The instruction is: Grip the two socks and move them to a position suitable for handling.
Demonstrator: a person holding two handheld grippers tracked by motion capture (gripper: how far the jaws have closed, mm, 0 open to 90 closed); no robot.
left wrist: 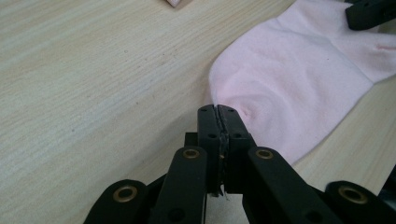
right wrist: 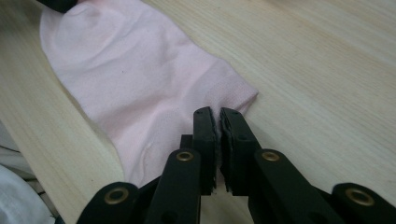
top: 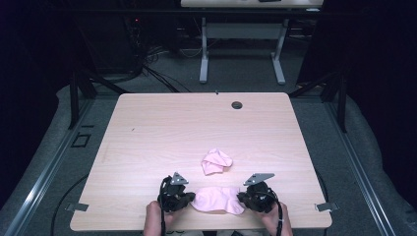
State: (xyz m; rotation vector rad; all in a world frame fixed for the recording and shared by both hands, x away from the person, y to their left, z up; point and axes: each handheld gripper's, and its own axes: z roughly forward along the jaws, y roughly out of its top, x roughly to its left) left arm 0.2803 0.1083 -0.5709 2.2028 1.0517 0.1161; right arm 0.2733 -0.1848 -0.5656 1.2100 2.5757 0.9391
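Pink sock [top: 218,199] is laid flat near the front edge of the desk [top: 147,132], stretched between the 2 grippers. In the high view the left gripper [top: 189,198] is seen at the sock's left end and the right gripper [top: 241,198] at its right end, each held by a hand coming in from the bottom edge. A 2nd pink sock [top: 216,162], crumpled into a small heap, is seen just behind the flat one, apart from it and from both grippers.

In the left gripper view the jaws are pressed together with no gap, and the rounded end of the flat sock [left wrist: 299,88] is met right at their tips; a small pucker in the fabric is seen there, so the edge appears to be pinched. The tip of the other gripper is seen at the top right corner, on the sock's far end.

In the right gripper view the jaws are nearly closed, with a thin slit left between them, and the ribbed cuff end of the sock [right wrist: 140,79] is caught at the tips. The fabric is spread flat on the light wood grain beyond them.

A round grommet hole [top: 237,104] is set in the far part of the desk, well apart from both socks.
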